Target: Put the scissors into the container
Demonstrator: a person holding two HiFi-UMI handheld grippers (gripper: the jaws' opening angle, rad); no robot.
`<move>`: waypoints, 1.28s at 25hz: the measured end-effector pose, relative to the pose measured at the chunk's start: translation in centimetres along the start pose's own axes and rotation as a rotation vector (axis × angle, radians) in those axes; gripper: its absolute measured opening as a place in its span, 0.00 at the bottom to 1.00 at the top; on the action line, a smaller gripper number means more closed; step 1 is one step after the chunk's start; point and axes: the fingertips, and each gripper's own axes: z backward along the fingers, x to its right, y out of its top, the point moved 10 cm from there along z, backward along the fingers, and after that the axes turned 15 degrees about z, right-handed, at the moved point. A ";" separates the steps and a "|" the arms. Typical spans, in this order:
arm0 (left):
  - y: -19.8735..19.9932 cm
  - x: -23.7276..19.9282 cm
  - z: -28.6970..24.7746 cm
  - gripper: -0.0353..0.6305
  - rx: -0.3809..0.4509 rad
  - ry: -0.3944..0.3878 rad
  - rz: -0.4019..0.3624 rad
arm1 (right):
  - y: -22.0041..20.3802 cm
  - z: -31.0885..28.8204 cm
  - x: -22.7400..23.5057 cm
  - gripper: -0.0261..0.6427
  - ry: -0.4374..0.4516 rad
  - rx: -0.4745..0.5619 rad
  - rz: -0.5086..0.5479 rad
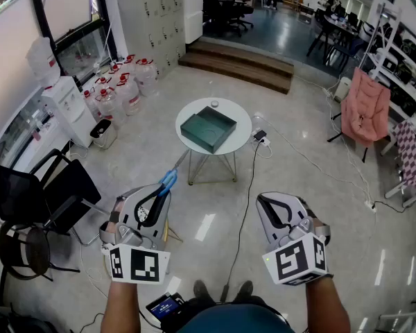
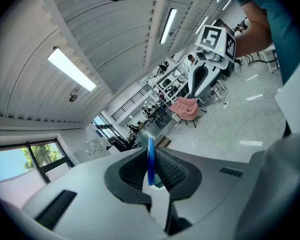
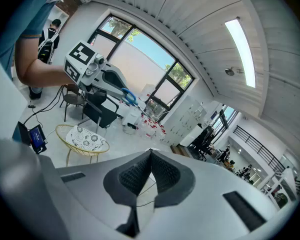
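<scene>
Well short of the dark green square container [image 1: 208, 129], carrying blue-handled scissors [image 1: 168, 180] clamped in left gripper [image 1: 160, 193]; right gripper [image 1: 264, 202] closed, empty. Next: reach over container, release.

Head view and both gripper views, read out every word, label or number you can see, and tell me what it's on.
No text can be read in any view.
On the left gripper and right gripper: cubes with black-and-white square patterns, no letters.
On the water jugs: any label is too small to read.
On the small screen at the person's waist: too small and blurred to read.
</scene>
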 end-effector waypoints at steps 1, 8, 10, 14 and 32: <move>0.0 -0.1 0.0 0.14 0.000 0.000 0.002 | 0.0 0.0 0.1 0.09 0.000 -0.001 0.000; 0.1 -0.4 -0.1 0.14 0.000 0.000 0.009 | 0.1 0.0 0.4 0.09 -0.001 0.001 -0.007; 0.0 -0.6 0.0 0.14 0.000 0.000 0.010 | 0.3 -0.2 0.4 0.10 -0.004 0.009 -0.012; -0.4 -0.6 0.0 0.14 0.000 -0.002 0.012 | 0.3 -0.4 0.2 0.10 -0.010 0.017 -0.022; -0.4 -0.6 -0.7 0.14 -0.009 -0.010 0.020 | -0.2 -0.8 0.6 0.10 -0.010 0.017 -0.041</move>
